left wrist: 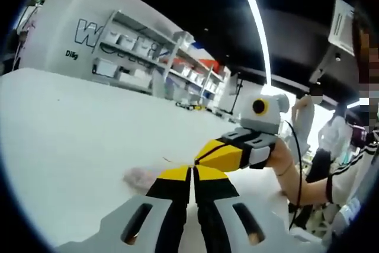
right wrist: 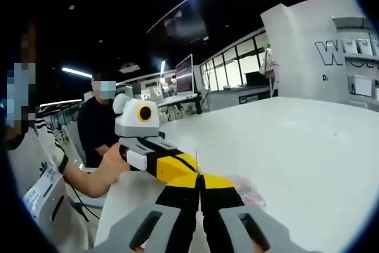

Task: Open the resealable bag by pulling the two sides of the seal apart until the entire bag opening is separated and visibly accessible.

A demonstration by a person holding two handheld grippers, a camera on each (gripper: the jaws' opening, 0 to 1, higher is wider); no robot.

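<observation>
Left gripper view: my left gripper (left wrist: 193,176) has its jaws pressed together with no gap showing, the yellow tips meeting just over a pale, pinkish clear bag (left wrist: 141,177) that lies on the white table (left wrist: 71,128). The bag pokes out to the left of my jaw tips, and a thin edge of it seems to run up between them, so I judge I have one side of the seal pinched, though the film is too faint to be sure. The right gripper (left wrist: 204,153) comes in from the right, its tips touching mine at the same spot.

Right gripper view: my right gripper (right wrist: 200,183) is likewise closed tight, and the bag (right wrist: 247,189) shows as a crumpled clear patch just right of the tips, low on the table (right wrist: 308,146). The left gripper (right wrist: 188,164) reaches in from the left and meets my tips.

The risk I see is both grippers biting the same layer, or both layers at once; pulling then would drag or tear the bag rather than part the seal. A slippery film could also slide out of either pinch.
</observation>
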